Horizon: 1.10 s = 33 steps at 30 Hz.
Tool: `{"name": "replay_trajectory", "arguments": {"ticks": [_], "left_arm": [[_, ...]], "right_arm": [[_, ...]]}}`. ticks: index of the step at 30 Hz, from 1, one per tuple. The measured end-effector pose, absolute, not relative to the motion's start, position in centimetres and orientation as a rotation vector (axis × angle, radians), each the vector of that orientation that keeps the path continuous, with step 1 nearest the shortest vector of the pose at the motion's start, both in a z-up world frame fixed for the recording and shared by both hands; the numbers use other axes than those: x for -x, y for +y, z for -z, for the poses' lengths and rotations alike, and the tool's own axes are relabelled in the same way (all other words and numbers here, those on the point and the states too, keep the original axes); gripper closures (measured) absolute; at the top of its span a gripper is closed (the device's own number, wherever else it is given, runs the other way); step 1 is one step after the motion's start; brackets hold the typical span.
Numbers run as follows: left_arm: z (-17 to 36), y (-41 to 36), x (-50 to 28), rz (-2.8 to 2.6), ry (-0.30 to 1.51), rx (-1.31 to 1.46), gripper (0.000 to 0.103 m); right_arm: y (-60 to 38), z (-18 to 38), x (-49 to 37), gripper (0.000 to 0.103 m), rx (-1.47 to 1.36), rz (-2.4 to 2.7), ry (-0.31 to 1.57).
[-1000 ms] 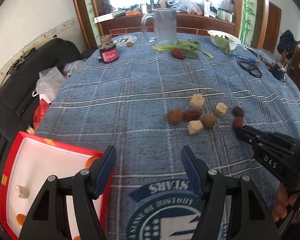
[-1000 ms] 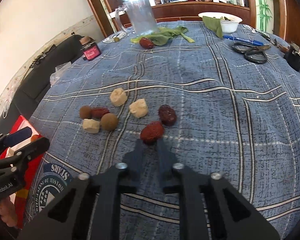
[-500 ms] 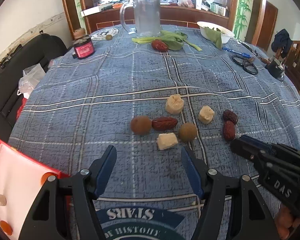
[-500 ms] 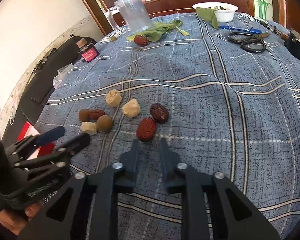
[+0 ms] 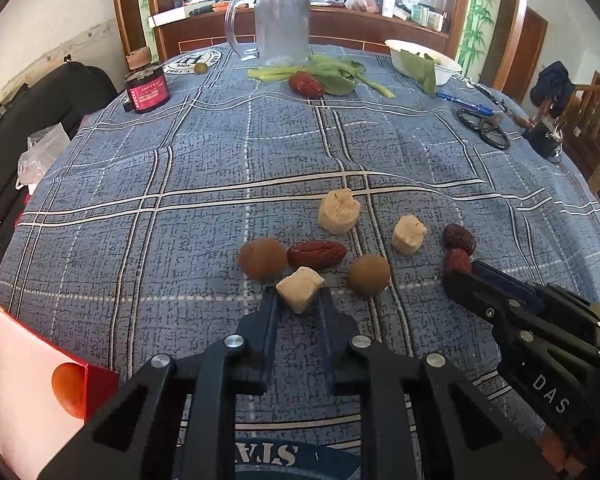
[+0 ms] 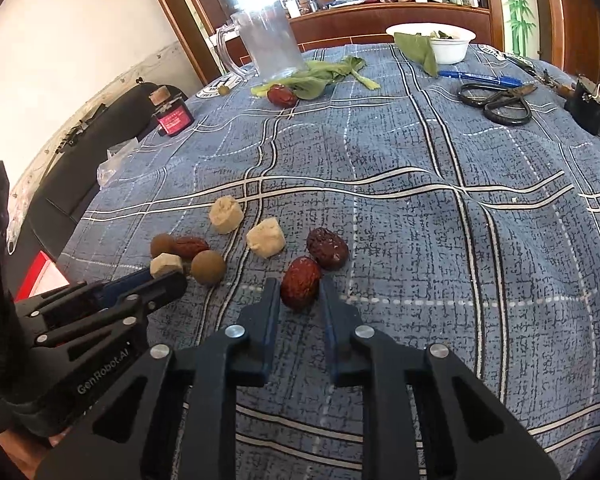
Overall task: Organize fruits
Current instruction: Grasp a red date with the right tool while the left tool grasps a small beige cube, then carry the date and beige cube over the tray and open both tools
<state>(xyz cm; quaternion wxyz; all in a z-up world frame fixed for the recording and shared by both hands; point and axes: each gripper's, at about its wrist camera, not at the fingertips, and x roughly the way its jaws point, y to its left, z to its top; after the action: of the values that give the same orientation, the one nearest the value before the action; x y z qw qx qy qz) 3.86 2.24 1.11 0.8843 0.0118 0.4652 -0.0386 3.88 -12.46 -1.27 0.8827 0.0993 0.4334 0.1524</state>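
Observation:
On the blue checked tablecloth (image 5: pixel 204 168) lies a cluster of fruit pieces. My left gripper (image 5: pixel 297 300) is shut on a pale cube (image 5: pixel 300 288), its fingers pressed to both sides. Around it lie two brown longans (image 5: pixel 262 259) (image 5: pixel 369 275), a red date (image 5: pixel 317 253) and two pale chunks (image 5: pixel 339 211) (image 5: pixel 409 234). My right gripper (image 6: pixel 300 290) is shut on another red date (image 6: pixel 300 282), with a darker date (image 6: pixel 327 248) just beyond it. Both pieces rest on the cloth. A red-rimmed white tray (image 5: pixel 100 376) sits at the lower left.
At the far side stand a glass jug (image 5: pixel 282 24), leafy greens (image 5: pixel 332 74) with a red date (image 5: pixel 306 83), a white bowl (image 5: pixel 420 60), a blue pen (image 5: pixel 464 102), scissors (image 5: pixel 484 130) and a red jar (image 5: pixel 146 88). A black sofa (image 5: pixel 4 152) borders the left edge.
My left gripper swung from the tray to the fruit cluster and closed from wide open onto the pale cube. The right gripper slid forward and narrowed around the red date.

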Motion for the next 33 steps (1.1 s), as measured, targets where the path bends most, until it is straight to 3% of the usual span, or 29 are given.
{"name": "replay_trajectory", "arguments": {"ticks": [11,22,33], "left_arm": [[-6.1,4.9,2.4,0.054,0.858,0.005,0.085],[-9.6,13.6,11.1,-0.116,0.757,-0.001,0.086],[-7.7,20.0,12.6,-0.229,0.786,0.059,0.086]], "right_arm": [[-13.7,-1.5,-1.9,0.081,-0.252,-0.342,0.767],[-13.1,-3.3,0.4,0.081,-0.282,-0.361,0.685],[2.0,-6.0,5.1,0.081,-0.129,-0.674,0.723]]}}
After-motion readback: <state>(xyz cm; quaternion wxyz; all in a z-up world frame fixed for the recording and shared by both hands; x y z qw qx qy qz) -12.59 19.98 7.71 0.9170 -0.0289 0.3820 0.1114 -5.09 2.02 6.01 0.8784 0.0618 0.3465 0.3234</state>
